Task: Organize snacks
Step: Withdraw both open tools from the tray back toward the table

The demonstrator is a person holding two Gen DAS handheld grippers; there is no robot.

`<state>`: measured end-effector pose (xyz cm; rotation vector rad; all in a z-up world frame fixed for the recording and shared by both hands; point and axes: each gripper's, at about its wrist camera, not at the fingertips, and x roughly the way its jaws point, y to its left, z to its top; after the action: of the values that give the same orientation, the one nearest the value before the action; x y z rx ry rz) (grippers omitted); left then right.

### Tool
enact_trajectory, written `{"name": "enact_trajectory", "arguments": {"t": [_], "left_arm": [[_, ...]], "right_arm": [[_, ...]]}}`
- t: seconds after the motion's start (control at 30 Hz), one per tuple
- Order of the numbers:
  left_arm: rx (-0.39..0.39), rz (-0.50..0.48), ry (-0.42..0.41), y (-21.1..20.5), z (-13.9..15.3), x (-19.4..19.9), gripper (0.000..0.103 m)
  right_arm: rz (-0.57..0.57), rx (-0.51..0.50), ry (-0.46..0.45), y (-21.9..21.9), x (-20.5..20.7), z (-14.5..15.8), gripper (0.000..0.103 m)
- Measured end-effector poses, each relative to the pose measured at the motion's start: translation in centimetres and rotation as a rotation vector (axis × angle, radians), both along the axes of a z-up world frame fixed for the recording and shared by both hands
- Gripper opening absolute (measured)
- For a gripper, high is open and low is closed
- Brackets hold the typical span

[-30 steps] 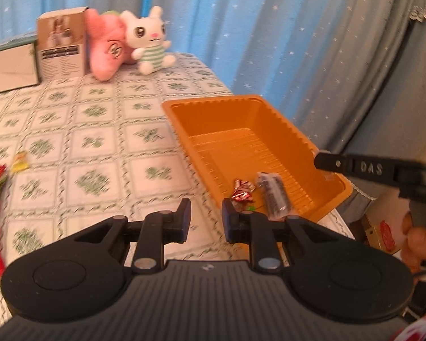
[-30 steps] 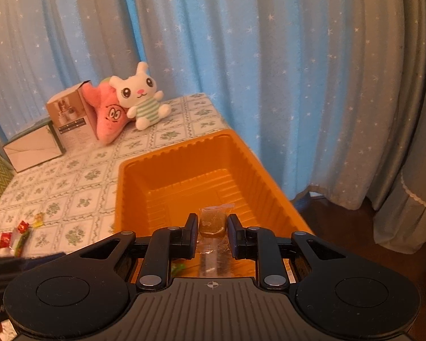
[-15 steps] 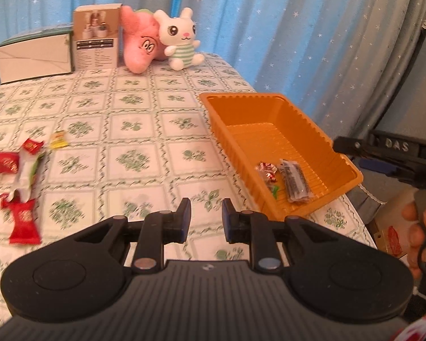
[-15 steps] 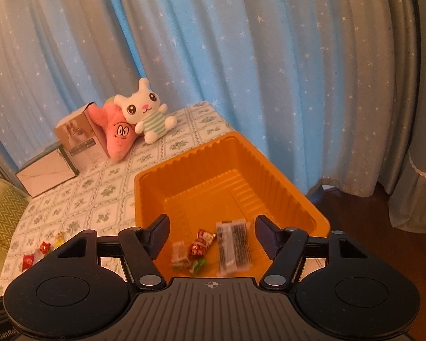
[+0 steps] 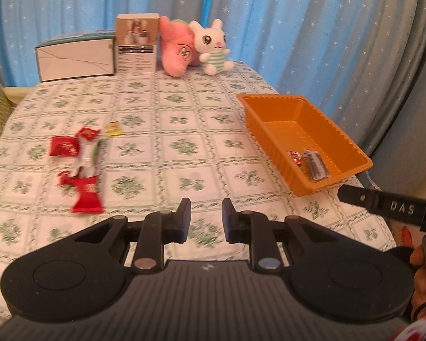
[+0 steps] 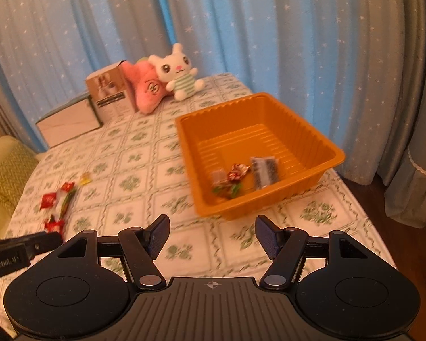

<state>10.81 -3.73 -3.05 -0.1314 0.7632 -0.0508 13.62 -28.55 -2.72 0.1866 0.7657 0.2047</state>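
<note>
My left gripper (image 5: 204,221) is matte black plastic: two rounded lobes, each with a shallow circular recess, flank a ribbed grey centre plate stamped with a small crosshair mark. Silver and bluish round rivets pin the linkage arms, and the fingers (image 5: 183,221) carry dark blue pads. My right gripper (image 6: 212,237) is the same build, with blue-faced fingers (image 6: 158,237). Seen from the left camera, its side bar reads "DAS" in raised letters; the left one's bar shows white "GenRobot.AI" lettering. A red-and-white sleeve edge shows by my right hand (image 5: 421,275).
</note>
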Motion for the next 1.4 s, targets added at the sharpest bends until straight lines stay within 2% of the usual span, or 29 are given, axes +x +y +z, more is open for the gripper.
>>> {"name": "enact_trajectory", "arguments": {"t": [0.23, 0.73, 1.03, 1.4], "left_arm": [[0.017, 0.041, 0.001, 2.7, 0.4, -2.6, 0.020], [0.014, 0.127, 0.015, 7.2, 0.1, -5.7, 0.020], [0.022, 0.180, 0.019, 9.7, -0.2, -5.7, 0.020], [0.052, 0.218, 0.039, 13.9, -1.2, -3.2, 0.020]], "right_arm": [[0.071, -0.016, 0.001, 3.9, -2.1, 0.0, 0.067], [0.201, -0.035, -0.017, 10.1, -3.5, 0.2, 0.067], [0.257, -0.032, -0.027, 12.8, -3.1, -0.1, 0.067], [0.335, -0.031, -0.004, 17.6, -0.9, -2.2, 0.067]]}}
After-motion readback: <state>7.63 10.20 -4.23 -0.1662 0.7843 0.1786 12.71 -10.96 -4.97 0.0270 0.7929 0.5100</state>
